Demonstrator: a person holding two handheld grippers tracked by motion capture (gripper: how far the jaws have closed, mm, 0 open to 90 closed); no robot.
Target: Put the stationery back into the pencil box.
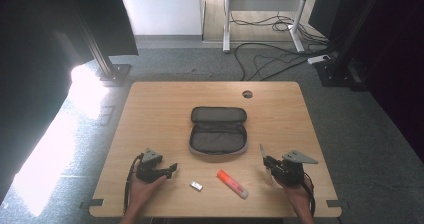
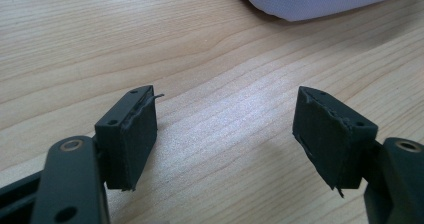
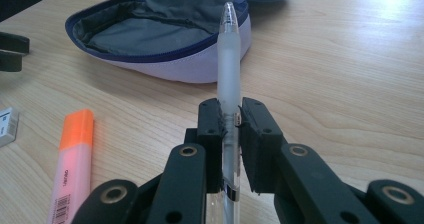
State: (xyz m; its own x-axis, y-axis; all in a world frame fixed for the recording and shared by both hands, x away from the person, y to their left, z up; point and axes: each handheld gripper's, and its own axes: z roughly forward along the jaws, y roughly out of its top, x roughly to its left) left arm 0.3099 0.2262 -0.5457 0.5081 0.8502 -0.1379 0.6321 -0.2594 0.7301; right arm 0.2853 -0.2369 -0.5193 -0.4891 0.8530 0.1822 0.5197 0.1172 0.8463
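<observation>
Between my right gripper's (image 3: 231, 115) jaws stands a frosted pen (image 3: 228, 64), clamped near its lower half, tip up and toward the open case (image 1: 218, 130) — lifted off the table (image 1: 150, 114). My left gripper (image 1: 172, 170) sits low over bare wood, jaws wide, nothing between them. Highlighter (image 1: 232, 183) and eraser (image 1: 196, 186) lie between the two grippers, near the front edge.

We see the open pencil case (image 1: 218, 130) at the table's (image 1: 160, 104) middle. Nearer the front edge, the eraser (image 1: 196, 186) lies left of the highlighter (image 1: 232, 183).
</observation>
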